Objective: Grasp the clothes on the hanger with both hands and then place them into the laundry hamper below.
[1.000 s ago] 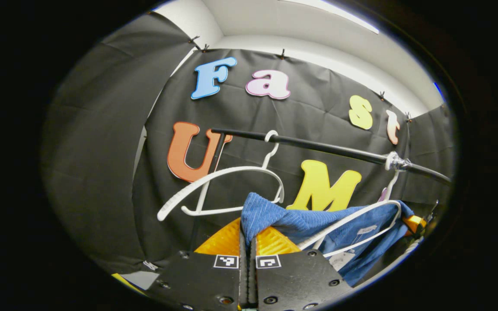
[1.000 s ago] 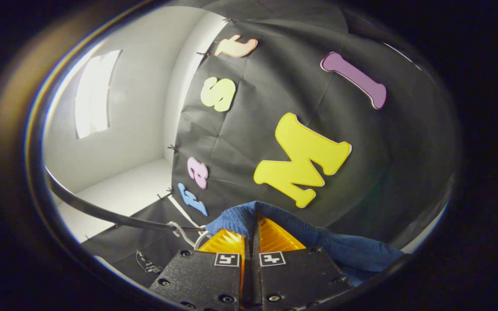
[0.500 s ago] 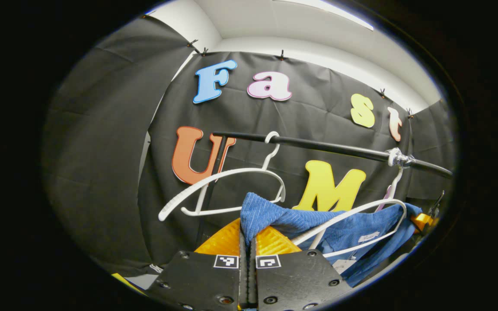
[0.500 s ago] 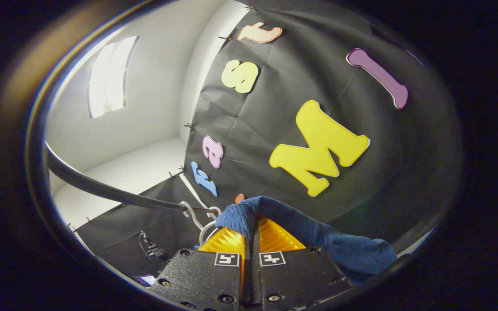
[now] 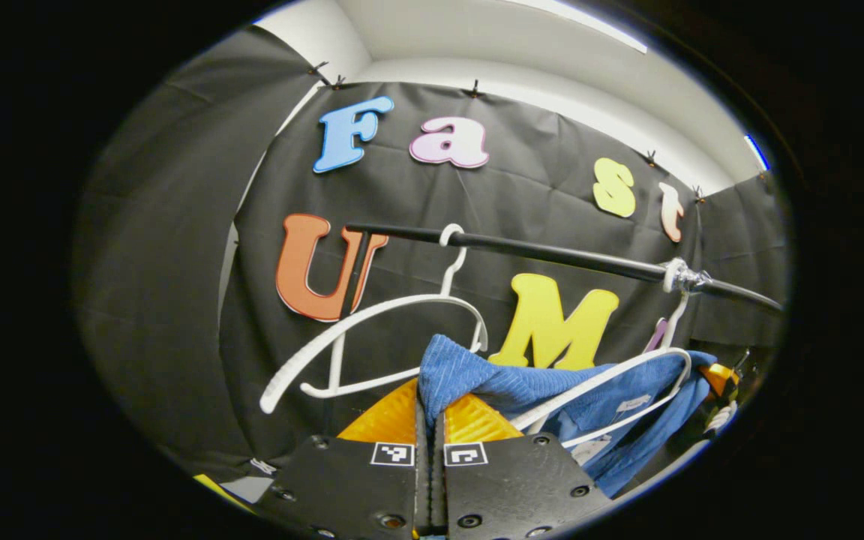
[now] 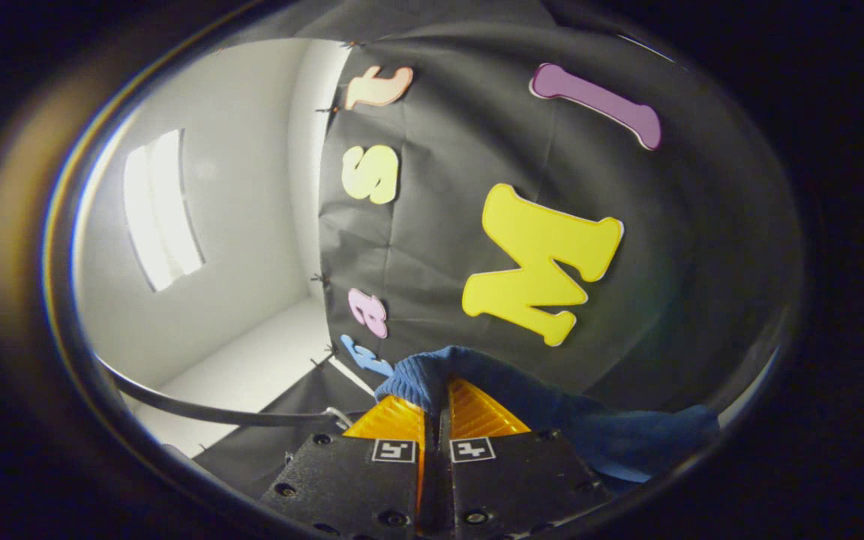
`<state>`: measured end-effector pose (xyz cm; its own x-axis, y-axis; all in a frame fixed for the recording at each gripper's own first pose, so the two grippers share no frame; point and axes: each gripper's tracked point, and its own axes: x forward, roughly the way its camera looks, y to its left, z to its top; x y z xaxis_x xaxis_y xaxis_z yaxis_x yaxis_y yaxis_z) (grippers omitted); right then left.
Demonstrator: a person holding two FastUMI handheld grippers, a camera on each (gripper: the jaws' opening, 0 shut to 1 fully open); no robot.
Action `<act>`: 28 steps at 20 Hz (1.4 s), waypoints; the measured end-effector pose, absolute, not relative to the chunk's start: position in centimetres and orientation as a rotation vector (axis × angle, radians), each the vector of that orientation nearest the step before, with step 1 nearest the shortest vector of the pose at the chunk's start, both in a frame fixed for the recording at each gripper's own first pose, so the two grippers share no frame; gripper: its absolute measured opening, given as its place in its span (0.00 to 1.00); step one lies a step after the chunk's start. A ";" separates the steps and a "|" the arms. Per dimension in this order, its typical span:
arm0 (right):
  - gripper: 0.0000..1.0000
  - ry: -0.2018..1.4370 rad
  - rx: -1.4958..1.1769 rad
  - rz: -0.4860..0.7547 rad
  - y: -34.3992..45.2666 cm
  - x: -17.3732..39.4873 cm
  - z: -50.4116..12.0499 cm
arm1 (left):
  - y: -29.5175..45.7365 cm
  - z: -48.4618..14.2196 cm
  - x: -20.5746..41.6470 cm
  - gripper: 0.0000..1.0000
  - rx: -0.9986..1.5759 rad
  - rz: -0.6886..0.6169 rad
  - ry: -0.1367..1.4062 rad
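Observation:
A blue knit garment (image 5: 544,390) drapes over a white hanger (image 5: 627,367) that hangs from the black rail (image 5: 552,255). My left gripper (image 5: 430,401) is shut on one bunched shoulder of the cloth, low in the left gripper view. At the garment's far end the other gripper (image 5: 718,379) shows small. In the right gripper view my right gripper (image 6: 438,394) is shut on a fold of the same blue garment (image 6: 552,412), which trails off to the right. The hamper is hidden.
A second white hanger (image 5: 372,337), bare, hangs from the rail to the left of the garment. The rail's upright post (image 5: 353,274) stands behind it. The rail (image 6: 214,409) curves across the lower left of the right gripper view under the white ceiling.
The bare hanger has swung a little to the left. The right gripper has turned, so the rail sits lower in its view. Both grips on the cloth are unchanged.

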<state>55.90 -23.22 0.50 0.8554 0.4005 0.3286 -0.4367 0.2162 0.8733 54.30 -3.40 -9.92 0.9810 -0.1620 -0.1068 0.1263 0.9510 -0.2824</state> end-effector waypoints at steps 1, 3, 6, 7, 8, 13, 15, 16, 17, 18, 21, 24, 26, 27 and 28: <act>0.03 -0.014 1.212 0.556 -23.3 56.3 -0.7 | -3.5 -10.1 54.2 0.04 -0.269 -0.151 0.131; 0.04 0.027 1.150 0.514 -22.8 56.5 -3.0 | -3.3 -10.9 54.2 0.04 -0.270 -0.145 0.137; 0.03 0.079 1.132 0.488 -22.1 56.8 -4.5 | -2.7 -11.6 54.4 0.00 -0.322 -0.129 0.145; 0.03 0.097 1.141 0.481 -21.9 57.0 -5.1 | -2.5 -11.8 54.2 0.01 -0.349 -0.126 0.145; 0.03 0.106 1.143 0.480 -21.6 56.9 -5.4 | -2.4 -12.1 53.9 0.01 -0.372 -0.122 0.148; 0.04 0.175 1.104 0.454 -20.0 56.8 -7.7 | -2.0 -12.6 52.9 0.04 -0.547 -0.159 0.145; 0.04 0.189 1.109 0.438 -20.0 56.1 -8.4 | -1.3 -13.3 52.0 0.00 -0.609 -0.150 0.155; 0.04 0.204 1.105 0.429 -19.6 55.9 -9.0 | -0.8 -13.9 51.8 0.05 -0.643 -0.155 0.166; 0.03 0.225 1.092 0.422 -19.0 55.5 -9.7 | -0.8 -14.5 51.2 0.01 -0.683 -0.174 0.182; 0.03 0.240 1.075 0.416 -18.6 54.7 -10.3 | -0.3 -15.0 50.3 0.01 -0.679 -0.160 0.195; 0.04 0.286 1.026 0.399 -17.0 53.2 -12.0 | 0.5 -17.6 48.7 0.01 -0.628 -0.140 0.239; 0.04 0.335 0.988 0.371 -15.3 51.2 -13.8 | 0.5 -19.5 46.5 0.05 -0.630 -0.142 0.294; 0.04 0.366 0.979 0.364 -13.9 50.3 -14.6 | 0.1 -20.9 45.4 0.01 -0.636 -0.155 0.333; 0.04 0.380 0.970 0.364 -13.0 50.0 -14.8 | -0.3 -21.4 45.0 0.05 -0.638 -0.162 0.354; 0.04 0.396 0.958 0.368 -11.8 49.7 -15.0 | -0.9 -21.8 44.4 0.05 -0.637 -0.172 0.370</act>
